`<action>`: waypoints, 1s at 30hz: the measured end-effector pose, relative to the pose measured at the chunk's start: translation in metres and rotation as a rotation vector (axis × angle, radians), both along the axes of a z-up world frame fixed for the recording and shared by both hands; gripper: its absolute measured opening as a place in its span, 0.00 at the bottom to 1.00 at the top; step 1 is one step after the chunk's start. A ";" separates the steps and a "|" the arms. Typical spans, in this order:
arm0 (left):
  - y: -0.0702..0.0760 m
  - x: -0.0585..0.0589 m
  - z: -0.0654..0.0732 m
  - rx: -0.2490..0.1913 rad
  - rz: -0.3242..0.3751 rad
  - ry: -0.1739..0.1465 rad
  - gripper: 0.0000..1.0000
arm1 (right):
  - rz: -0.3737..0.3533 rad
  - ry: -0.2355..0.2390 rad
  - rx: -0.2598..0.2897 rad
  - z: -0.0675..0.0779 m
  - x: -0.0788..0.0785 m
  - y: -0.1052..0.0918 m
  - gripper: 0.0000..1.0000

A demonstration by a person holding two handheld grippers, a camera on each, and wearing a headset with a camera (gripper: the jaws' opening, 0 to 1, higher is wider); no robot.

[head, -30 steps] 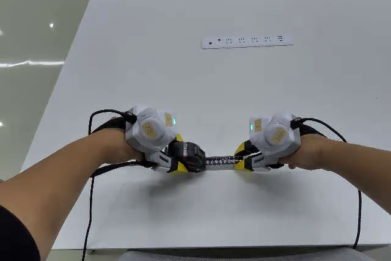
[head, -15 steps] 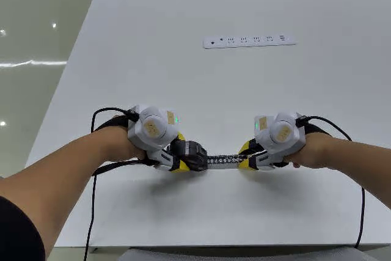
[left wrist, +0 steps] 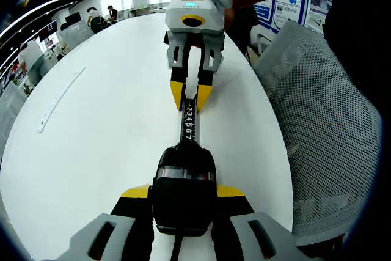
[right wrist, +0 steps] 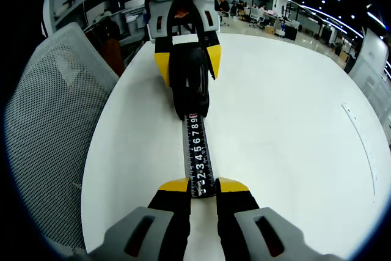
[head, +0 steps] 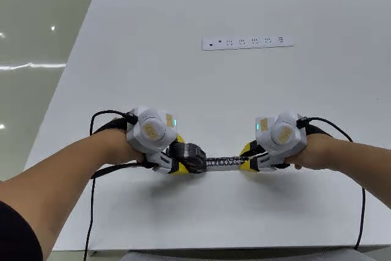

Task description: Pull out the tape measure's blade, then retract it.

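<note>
Left jaws clamping tape measure [left wrist: 183,181], right jaws blade [right wrist: 196,157]

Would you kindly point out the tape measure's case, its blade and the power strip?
case [left wrist: 183,181], left gripper view, top of its black housing.
blade [right wrist: 196,151], right gripper view, numbered face, mid-length.
power strip [head: 247,42], head view, middle of its white body.

Plastic, mesh and a matt worktop [head: 244,90]
The worktop is looking smooth and matt white, while the floor [head: 36,29] beside it is gleaming glossy. The tape measure [left wrist: 183,181] is showing a black, faintly shiny plastic case, and its blade [right wrist: 195,157] is reading as a thin, smooth printed strip. The left gripper [head: 180,159] and right gripper [head: 246,157] are wearing smooth pale plastic shells, with fingers [right wrist: 174,186] tipped in yellow. The chair [left wrist: 330,120] is showing grey woven mesh.
</note>
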State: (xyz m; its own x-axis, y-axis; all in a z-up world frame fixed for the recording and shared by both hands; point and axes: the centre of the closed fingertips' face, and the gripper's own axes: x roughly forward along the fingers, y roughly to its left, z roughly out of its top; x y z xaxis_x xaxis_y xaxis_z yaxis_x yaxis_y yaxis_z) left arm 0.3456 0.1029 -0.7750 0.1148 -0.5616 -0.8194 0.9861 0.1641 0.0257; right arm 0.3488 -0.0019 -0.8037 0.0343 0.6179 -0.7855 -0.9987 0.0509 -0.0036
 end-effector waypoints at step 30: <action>-0.001 -0.001 0.000 0.010 -0.002 -0.007 0.33 | -0.014 0.004 -0.010 -0.001 -0.001 -0.012 0.11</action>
State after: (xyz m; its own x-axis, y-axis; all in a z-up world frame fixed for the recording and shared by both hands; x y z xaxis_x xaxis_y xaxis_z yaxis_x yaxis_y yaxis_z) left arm 0.3450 0.1017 -0.7750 0.1194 -0.5533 -0.8244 0.9862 0.1622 0.0340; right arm 0.3478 -0.0140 -0.8042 0.0399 0.6092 -0.7920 -0.9979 0.0652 0.0000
